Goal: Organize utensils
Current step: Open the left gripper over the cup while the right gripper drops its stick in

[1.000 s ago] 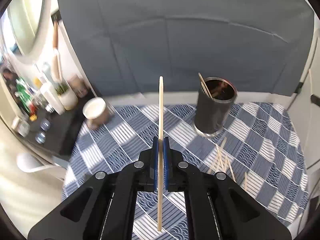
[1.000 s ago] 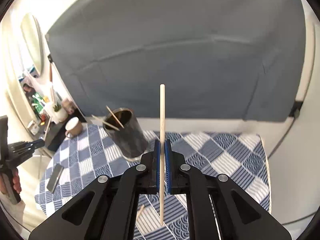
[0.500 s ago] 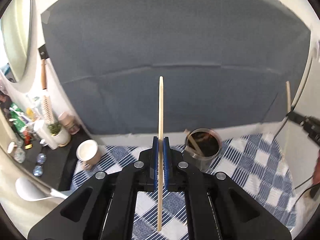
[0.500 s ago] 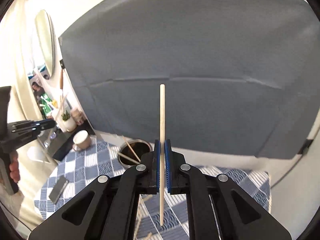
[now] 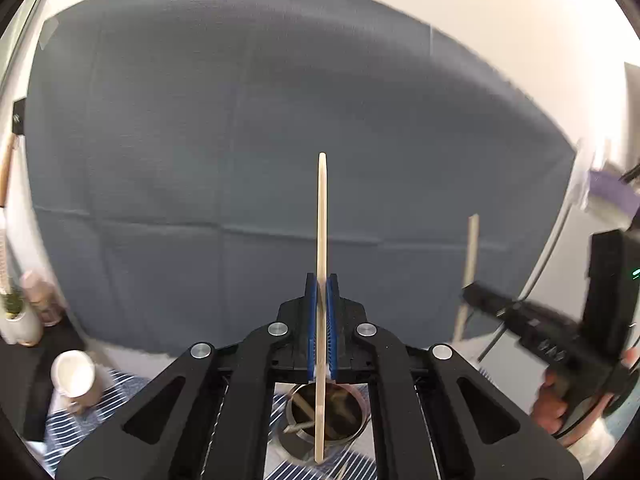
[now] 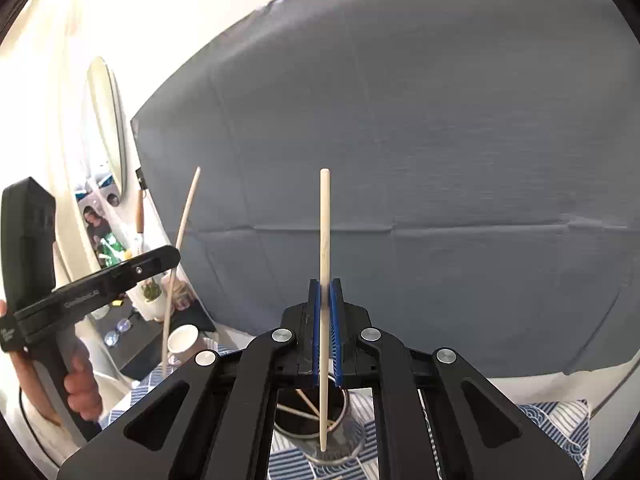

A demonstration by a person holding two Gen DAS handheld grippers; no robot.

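1. A blue-checked tablecloth (image 6: 560, 420) covers the table below a grey backdrop (image 5: 240, 140).
2. Left gripper (image 5: 321, 336) and right gripper (image 6: 327, 336) each clamp an upright chopstick (image 5: 322, 240) (image 6: 324, 240).
3. The dark holder cup (image 6: 344, 436) stands beneath both grippers.

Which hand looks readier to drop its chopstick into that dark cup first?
Probably the right. The right gripper holds its chopstick upright, lower tip showing against the cup opening. The left gripper's chopstick tip shows at the cup's near rim.
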